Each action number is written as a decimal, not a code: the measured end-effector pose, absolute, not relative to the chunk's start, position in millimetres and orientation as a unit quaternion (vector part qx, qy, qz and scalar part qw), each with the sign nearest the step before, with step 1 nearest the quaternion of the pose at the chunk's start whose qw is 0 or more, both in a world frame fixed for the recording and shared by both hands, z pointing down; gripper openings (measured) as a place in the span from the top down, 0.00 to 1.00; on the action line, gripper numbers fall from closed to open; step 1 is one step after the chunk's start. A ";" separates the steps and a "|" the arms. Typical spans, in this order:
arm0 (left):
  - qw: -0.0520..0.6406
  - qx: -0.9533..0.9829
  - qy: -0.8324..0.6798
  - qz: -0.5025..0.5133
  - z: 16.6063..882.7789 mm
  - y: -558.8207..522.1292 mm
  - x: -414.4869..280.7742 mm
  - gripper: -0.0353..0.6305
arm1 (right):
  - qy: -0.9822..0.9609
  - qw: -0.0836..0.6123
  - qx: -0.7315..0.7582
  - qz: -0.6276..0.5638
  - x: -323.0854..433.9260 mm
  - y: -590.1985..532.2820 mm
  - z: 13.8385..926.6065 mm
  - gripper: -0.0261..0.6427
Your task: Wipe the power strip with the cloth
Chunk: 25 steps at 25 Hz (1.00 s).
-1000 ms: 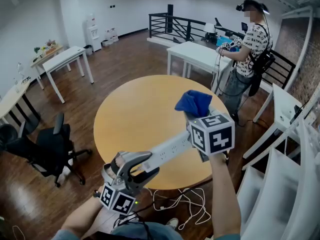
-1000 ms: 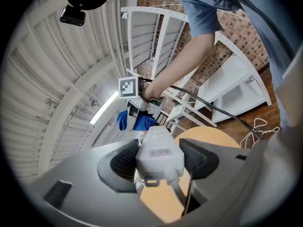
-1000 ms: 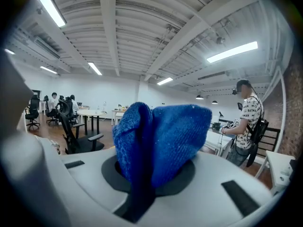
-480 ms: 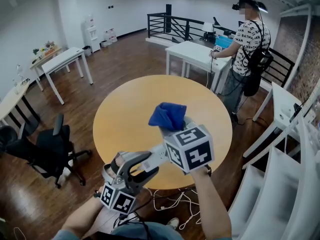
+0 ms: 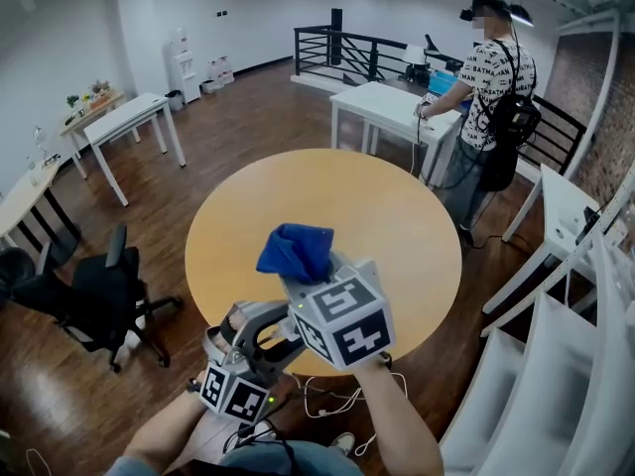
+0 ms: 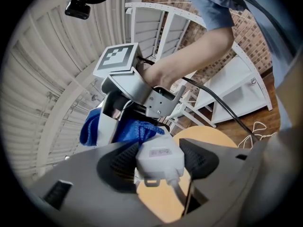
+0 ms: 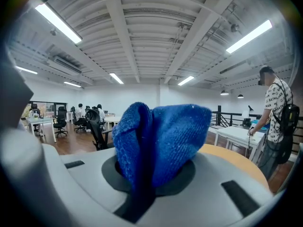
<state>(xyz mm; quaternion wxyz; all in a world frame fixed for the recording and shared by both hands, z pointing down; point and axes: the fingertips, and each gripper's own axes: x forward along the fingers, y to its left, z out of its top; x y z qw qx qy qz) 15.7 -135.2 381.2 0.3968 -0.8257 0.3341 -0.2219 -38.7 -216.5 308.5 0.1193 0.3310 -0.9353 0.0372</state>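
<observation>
Clamps white power strip (image 6: pixel 159 156) by one end in left gripper (image 6: pixel 158 157), lengthwise away along the jaws, above round wooden counter's (image 5: pixel 397 216) near edge. Pinches blue cloth (image 5: pixel 295 251) in right gripper (image 5: pixel 298 276). Dark-floored open office.

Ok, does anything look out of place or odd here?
Nothing spilled or damaged. One oddity: the power strip isn't lying on the table; the left gripper clamps one end, holding it in the air, while the right gripper grips the bunched blue cloth.
</observation>
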 end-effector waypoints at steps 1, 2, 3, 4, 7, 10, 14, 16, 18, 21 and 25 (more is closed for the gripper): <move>0.396 -0.827 0.334 -0.221 381.4 -135.7 16.2 0.52 | -0.936 0.117 0.330 0.038 -39.8 -216.5 308.9 0.88; 0.394 -0.828 0.333 -0.220 381.6 -136.5 17.1 0.52 | -0.936 0.115 0.332 0.037 -39.7 -218.0 309.7 0.88; 0.391 -0.830 0.333 -0.219 382.1 -137.3 17.6 0.52 | -0.935 0.113 0.334 0.035 -38.8 -219.9 310.3 0.88; 0.385 -0.832 0.335 -0.218 382.9 -138.3 17.1 0.52 | -0.935 0.109 0.337 0.034 -37.3 -221.2 309.9 0.88; 0.356 -0.844 0.346 -0.205 384.9 -142.6 13.3 0.52 | -0.933 0.079 0.351 0.024 -27.5 -223.0 301.1 0.88; 0.314 -0.860 0.357 -0.183 388.8 -150.5 8.6 0.52 | -0.929 0.044 0.367 0.019 -14.0 -224.2 291.8 0.88; 0.249 -0.879 0.377 -0.152 404.0 -162.4 -1.8 0.52 | -0.925 0.020 0.378 0.026 0.5 -222.0 292.8 0.88; 0.213 -0.885 0.389 -0.142 415.3 -169.9 -8.5 0.52 | -0.924 0.008 0.382 0.032 8.3 -220.5 297.3 0.88; 0.170 -0.889 0.403 -0.132 428.8 -176.5 -17.6 0.52 | -0.921 0.000 0.387 0.041 15.8 -217.6 305.6 0.88; 0.124 -0.890 0.417 -0.137 452.8 -185.5 -32.7 0.52 | -0.917 -0.004 0.394 0.062 26.6 -212.3 323.3 0.88; 0.083 -0.889 0.422 -0.153 493.4 -195.9 -45.7 0.52 | -0.909 -0.014 0.403 0.103 41.3 -205.4 350.2 0.88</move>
